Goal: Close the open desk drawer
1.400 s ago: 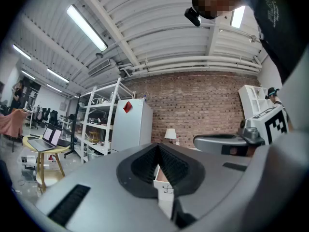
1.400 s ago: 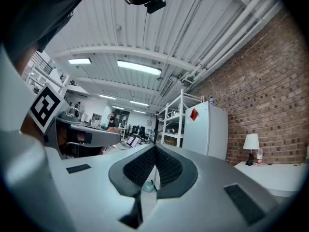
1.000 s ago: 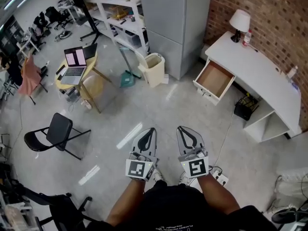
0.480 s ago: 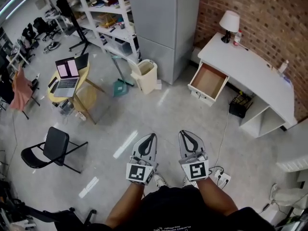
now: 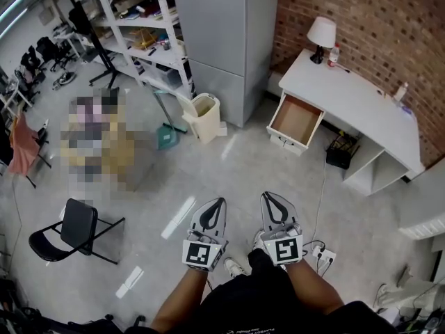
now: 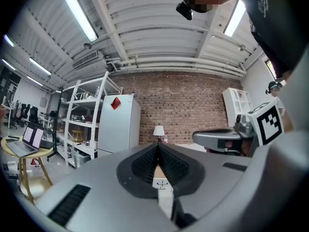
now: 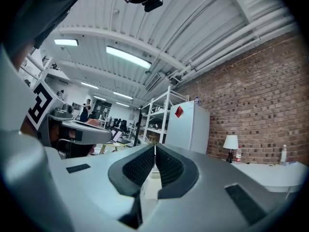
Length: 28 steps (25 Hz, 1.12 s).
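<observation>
A white desk [image 5: 361,106] stands against the brick wall at the upper right of the head view. Its drawer [image 5: 295,124] is pulled out towards the floor, and its wooden inside shows bare. My left gripper [image 5: 220,202] and right gripper [image 5: 267,196] are held side by side low in the head view, far short of the drawer across bare floor. Both are shut with nothing between the jaws. In the left gripper view the shut tips [image 6: 157,145] point at the drawer front [image 6: 161,182]. In the right gripper view the shut tips [image 7: 154,146] point level.
A grey cabinet [image 5: 229,40], a cream bin [image 5: 203,117] and white shelving [image 5: 139,33] stand at the back. A black folding chair [image 5: 73,228] is at the left. A power strip [image 5: 321,256] with its cable lies right of my feet. A lamp [image 5: 320,37] stands on the desk.
The desk and drawer have shifted left and up in the head view as I walk and turn towards them. Both grippers keep their place in front of me, still shut.
</observation>
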{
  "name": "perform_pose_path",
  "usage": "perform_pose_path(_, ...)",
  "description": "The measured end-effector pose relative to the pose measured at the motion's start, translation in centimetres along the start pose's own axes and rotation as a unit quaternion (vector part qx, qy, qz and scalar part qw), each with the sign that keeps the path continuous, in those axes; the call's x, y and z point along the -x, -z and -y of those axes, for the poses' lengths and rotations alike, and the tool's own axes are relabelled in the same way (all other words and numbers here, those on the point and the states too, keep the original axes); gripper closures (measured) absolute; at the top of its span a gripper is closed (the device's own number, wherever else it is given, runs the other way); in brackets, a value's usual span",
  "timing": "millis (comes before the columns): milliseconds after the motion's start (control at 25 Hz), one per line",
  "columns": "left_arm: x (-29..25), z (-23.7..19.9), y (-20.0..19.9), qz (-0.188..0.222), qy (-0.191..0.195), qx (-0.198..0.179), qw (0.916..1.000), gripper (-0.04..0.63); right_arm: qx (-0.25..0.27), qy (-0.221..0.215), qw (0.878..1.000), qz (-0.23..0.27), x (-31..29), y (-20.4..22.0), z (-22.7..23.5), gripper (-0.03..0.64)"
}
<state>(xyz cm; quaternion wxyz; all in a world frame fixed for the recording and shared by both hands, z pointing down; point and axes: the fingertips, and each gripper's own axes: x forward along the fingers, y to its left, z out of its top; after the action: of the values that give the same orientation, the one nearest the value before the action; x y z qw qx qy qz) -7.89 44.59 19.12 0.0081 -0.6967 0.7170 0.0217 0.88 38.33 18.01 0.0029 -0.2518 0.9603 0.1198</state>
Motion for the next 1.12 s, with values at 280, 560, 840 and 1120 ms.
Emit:
perform_pose_path(280,-3.1,-0.8,0.0,-0.001,0.009,0.004,0.9999,0.592,0.005,0.012,1.000,0.008,-2.5,0.2,2.0,0.588)
perform_pose_path(560,-8.3,-0.2,0.3,-0.007,0.023,-0.006,0.9997,0.592,0.004,0.026,1.000,0.001,-4.2,1.3,5.9,0.588)
perform_pose_path(840,-13.9,0.7,1.0,-0.020,0.040,-0.011,0.9989,0.592,0.011,0.034,0.999,0.003,-6.3,2.7,10.3,0.588)
perform_pose_path(1120,-18.9,1.5,1.8,-0.031,0.052,-0.019,0.9980,0.591,0.006,0.045,0.999,-0.011,-8.2,4.9,14.8,0.588)
